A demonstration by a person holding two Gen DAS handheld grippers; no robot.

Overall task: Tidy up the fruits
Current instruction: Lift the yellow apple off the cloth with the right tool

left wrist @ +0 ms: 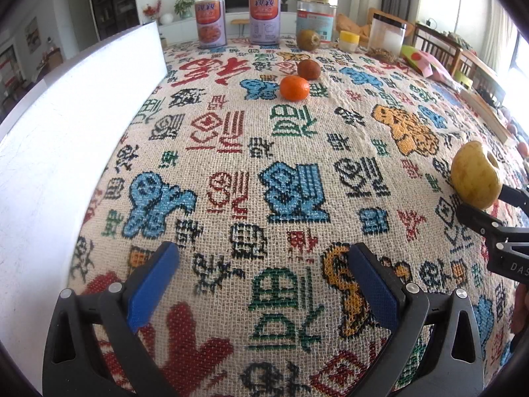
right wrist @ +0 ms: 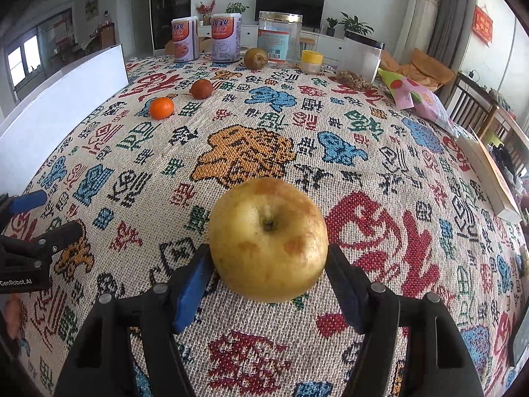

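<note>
Yellow apple (right wrist: 268, 238) sat between the blue pads of the right gripper (right wrist: 267, 273), stem end facing the camera; both pads touched its sides, so it was gripped, over the patterned tablecloth (right wrist: 380, 172) around the middle of the table. Left gripper (left wrist: 263, 284) hovered wide open, nothing between its fingers (left wrist: 153, 284), just above the cloth near the white board (left wrist: 82, 125) along the left edge. Orange tangerine (left wrist: 294, 88) and a brownish-red fruit (left wrist: 308, 69) lay close together toward the far side, almost touching in the left wrist view. Green-brown kiwi-like fruit (left wrist: 307, 39) rested at the far edge, just in front of a clear jar (left wrist: 316, 16). Two purple cans (left wrist: 210, 21) stood upright left of that jar. Small yellow-lidded jar (left wrist: 348, 41) and a black-lidded container (left wrist: 386, 34) stood to its right. Pink snack bag (right wrist: 420, 97) lay near the far right corner.
</note>
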